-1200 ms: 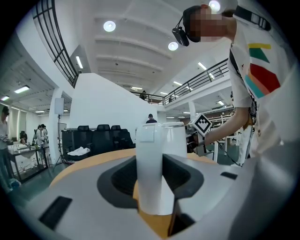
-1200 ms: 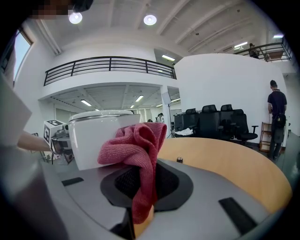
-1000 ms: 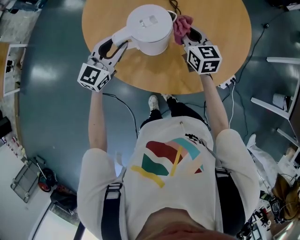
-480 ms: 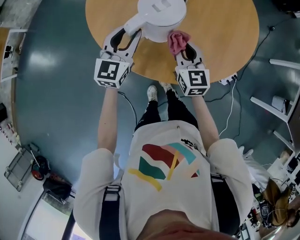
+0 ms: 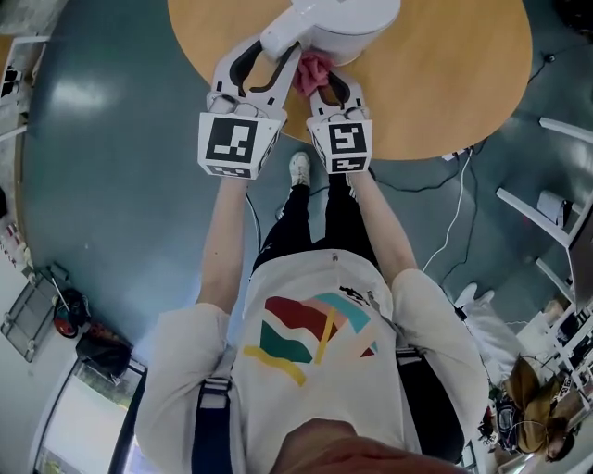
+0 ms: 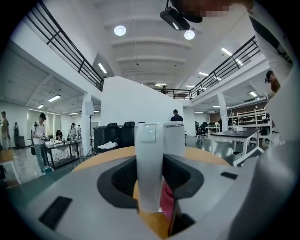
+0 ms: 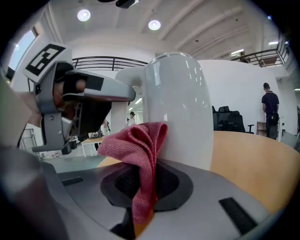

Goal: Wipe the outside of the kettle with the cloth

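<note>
at 12 o'clock of the head view, on the round wooden counter [image 5: 445,83], sits the white kettle [image 5: 347,18], its handle [image 5: 283,35] sticking out toward 7 o'clock. left claw [image 5: 271,54] is clamped on that handle, one jaw on each side of it in the left gripper view, so the kettle's pinned. right claw [image 5: 324,79] is closed on the pink cloth [image 5: 313,67]. the cloth bunches up out of the jaws & its top fold looks to lie against the kettle wall low down, per the right gripper view. what changed: a sec ago the cloth was at the kettle's 3 o'clock side, half a sec ago round at abt 5 o'clock. now it's at 6-7 o'clock, just beside the handle root, w/ the two claws nearly side by side. left claw has kept its grip on the handle thru all three frames. i'd read that as one sweep round the near half of the body, right side to handle, prob at its end bc the handle & left claw block going further. the far side at 12 o'clock & the wall left of the handle seem not yet wiped. next prob needs the cloth taken round the handle, or the kettle turned by the left claw, to reach the rest. risk: cloth snagging on the left claw, which sits v close.
</note>
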The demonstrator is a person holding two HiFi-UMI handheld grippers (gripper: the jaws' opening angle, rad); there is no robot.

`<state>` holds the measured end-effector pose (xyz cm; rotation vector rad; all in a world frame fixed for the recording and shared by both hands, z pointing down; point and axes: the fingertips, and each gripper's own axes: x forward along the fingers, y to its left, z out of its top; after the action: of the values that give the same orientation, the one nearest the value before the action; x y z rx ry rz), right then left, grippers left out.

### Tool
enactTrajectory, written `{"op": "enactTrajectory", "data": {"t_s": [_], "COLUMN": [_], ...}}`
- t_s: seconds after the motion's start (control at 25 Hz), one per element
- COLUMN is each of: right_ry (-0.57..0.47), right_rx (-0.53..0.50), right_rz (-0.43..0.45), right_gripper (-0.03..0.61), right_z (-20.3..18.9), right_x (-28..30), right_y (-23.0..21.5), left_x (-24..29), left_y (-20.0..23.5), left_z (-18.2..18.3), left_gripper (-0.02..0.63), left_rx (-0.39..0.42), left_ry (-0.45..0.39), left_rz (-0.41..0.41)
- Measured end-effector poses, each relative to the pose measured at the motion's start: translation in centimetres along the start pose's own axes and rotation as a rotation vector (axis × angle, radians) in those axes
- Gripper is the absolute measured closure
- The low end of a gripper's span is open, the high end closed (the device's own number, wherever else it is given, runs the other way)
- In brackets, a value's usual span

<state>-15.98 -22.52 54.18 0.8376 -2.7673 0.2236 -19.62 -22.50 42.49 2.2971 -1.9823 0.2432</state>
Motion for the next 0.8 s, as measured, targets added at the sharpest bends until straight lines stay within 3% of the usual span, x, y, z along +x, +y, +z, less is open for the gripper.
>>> {"op": "enactTrajectory", "data": {"t_s": [0.32,0.6,0.8], "right_ry": [-0.010,-0.003,0.003], "right_rx": [-0.013,-0.039,0.003], "right_rz": [-0.034,-0.031,-0.037], "right_gripper": [0.532,0.532,0.532], "right_z": [0.2,0.3,-0.5], "right_x": [0.4,-1.3,-2.0], "right_y": [-0.6,-1.4,-2.8], "left_x": [-0.3,-0.3,0.1], "left_y": [0.0,0.0,1.1], "left_z": [0.4,0.4,0.2], "left_gripper": [0.419,0.419,0.419], "left_rx": [0.007,0.026,0.047], "left_ry": [-0.019,-0.020,-0.008], "left_rz": [-0.005,-0.093,-0.110]}}
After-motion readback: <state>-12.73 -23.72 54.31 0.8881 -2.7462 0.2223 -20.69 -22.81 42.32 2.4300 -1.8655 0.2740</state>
